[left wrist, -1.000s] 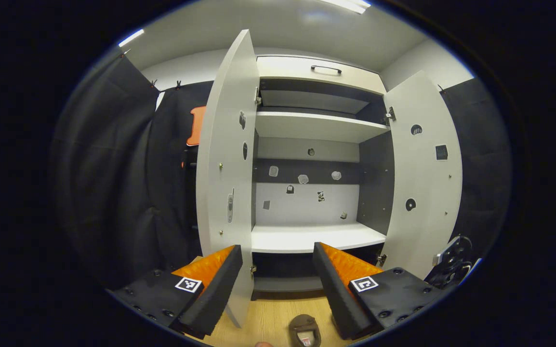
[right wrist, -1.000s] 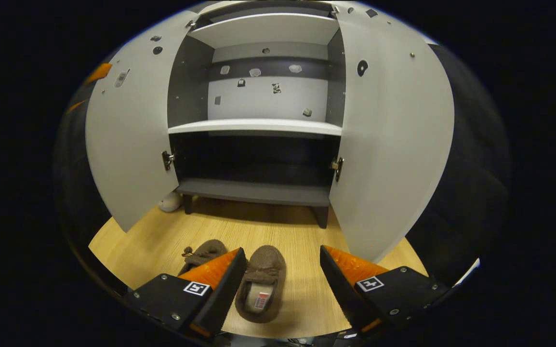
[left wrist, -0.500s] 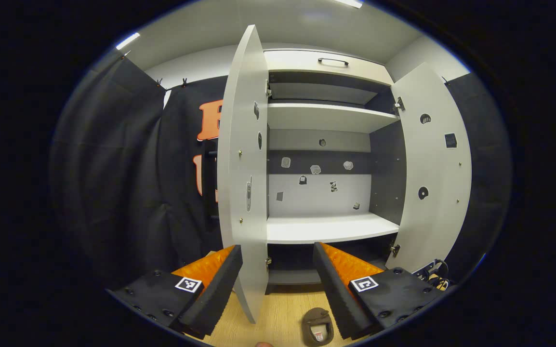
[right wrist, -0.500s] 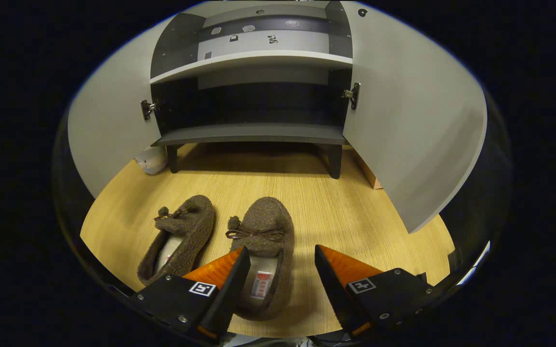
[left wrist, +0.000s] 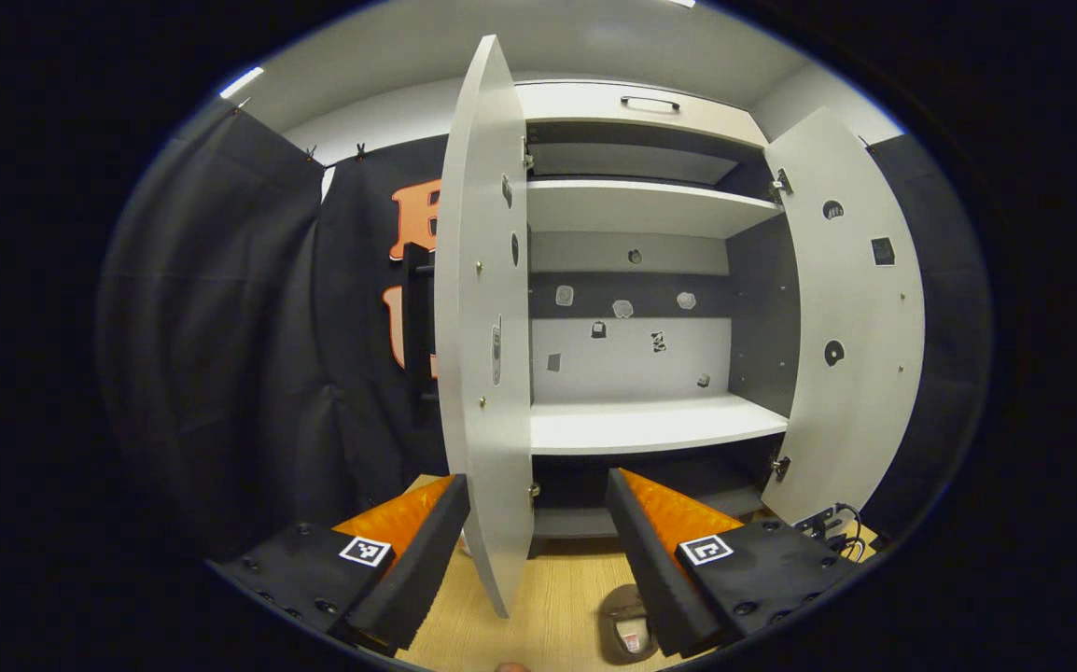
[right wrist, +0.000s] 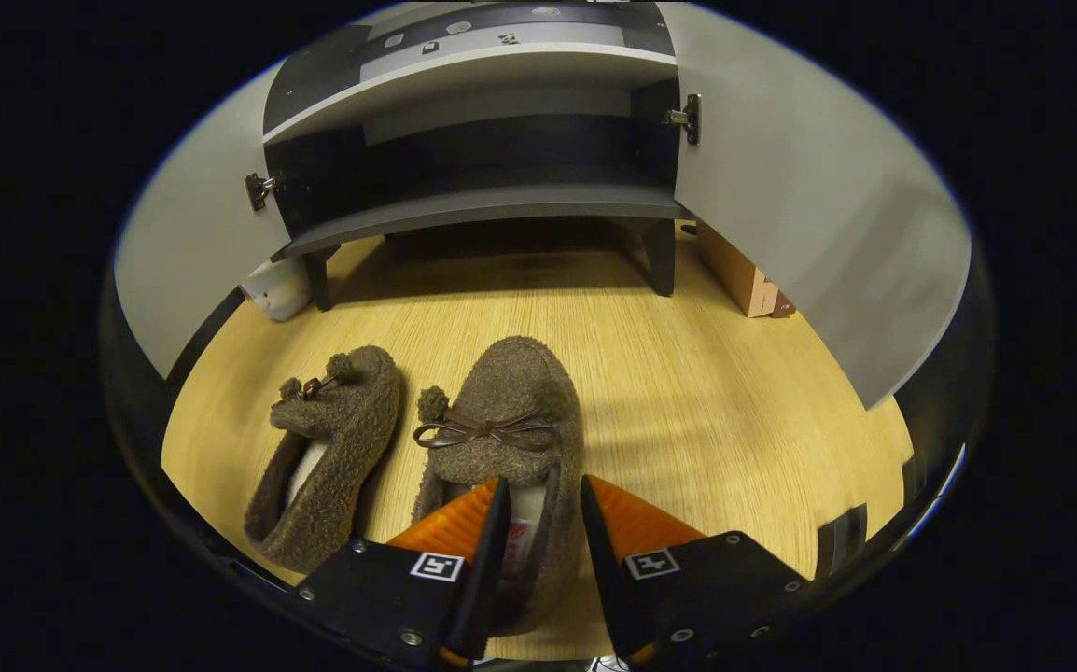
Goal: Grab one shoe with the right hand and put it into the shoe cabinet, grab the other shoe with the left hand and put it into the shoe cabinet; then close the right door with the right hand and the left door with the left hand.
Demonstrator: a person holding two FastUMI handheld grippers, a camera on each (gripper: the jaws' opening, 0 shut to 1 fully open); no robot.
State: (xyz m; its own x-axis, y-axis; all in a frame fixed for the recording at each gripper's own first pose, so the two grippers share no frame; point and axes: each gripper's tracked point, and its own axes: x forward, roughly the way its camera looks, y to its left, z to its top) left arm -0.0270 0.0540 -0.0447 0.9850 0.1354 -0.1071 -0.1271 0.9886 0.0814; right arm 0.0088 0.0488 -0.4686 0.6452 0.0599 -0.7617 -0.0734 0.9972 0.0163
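1. Ahead of the left gripper [left wrist: 537, 537], spread and empty, stood the shoe cabinet [left wrist: 636, 425] with both doors open; one slipper [left wrist: 629, 631] lay low, just beside its right finger.
2. Between the right gripper's [right wrist: 536, 541] narrowed fingers sat the right slipper's [right wrist: 501, 448] side wall, one finger inside its opening, toe pointing away toward the cabinet; full contact was unclear. The other slipper [right wrist: 328, 453] lay left, on the wooden floor [right wrist: 706, 401].

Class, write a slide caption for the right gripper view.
Right tool closing on a brown slipper before the open cabinet.

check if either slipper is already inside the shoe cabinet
No, both brown slippers sit on the wooden floor in front of the open shoe cabinet.
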